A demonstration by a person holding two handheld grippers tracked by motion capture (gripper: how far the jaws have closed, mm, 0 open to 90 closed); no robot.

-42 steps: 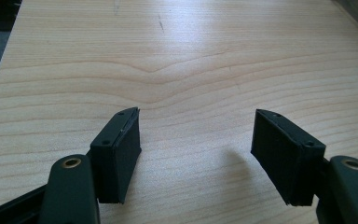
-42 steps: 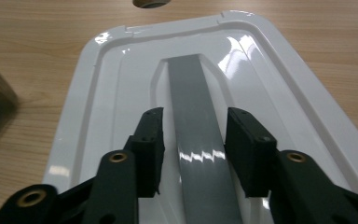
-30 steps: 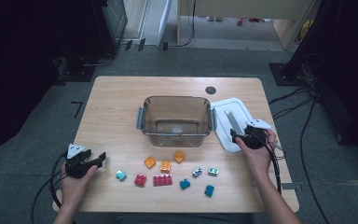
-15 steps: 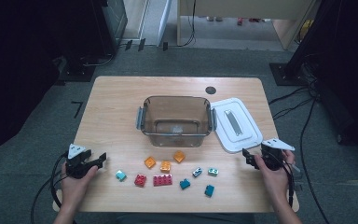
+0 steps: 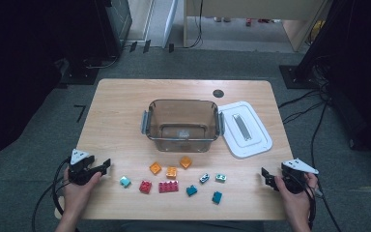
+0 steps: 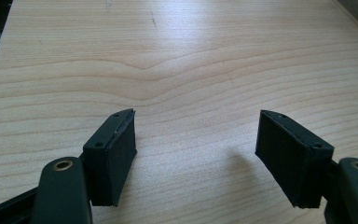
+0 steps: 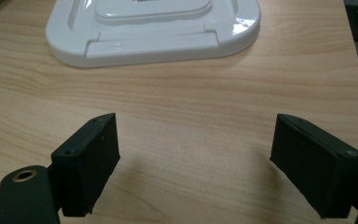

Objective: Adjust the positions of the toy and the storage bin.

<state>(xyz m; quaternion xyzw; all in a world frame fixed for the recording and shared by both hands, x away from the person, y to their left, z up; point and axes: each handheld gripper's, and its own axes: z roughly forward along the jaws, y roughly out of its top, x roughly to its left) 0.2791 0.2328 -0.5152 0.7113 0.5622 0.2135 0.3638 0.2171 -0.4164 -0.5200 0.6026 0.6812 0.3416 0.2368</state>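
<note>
Wooden table spreads wide under everything, pale grain running across it, and no readable writing on anything from up here. Next in size, the clear brown container sits at the centre with grey handles, and just to its right lies the white lid, flat on the wood. In the right gripper view that lid fills the top, its glossy rim clear, a detail the high view cannot give. Down front, the scatter of small toy bricks runs in a loose band: orange, red, pink, teal, between the two hands.

Left gripper rests near the table's left front corner, and in its own view its jaws stand apart over bare wood, having just been widening, nothing between them. Right gripper sits near the front right edge, jaws wide apart and empty, having just opened. A second ago it was up at the lid; now it has drawn back towards the person, and the lid lies alone.
</note>
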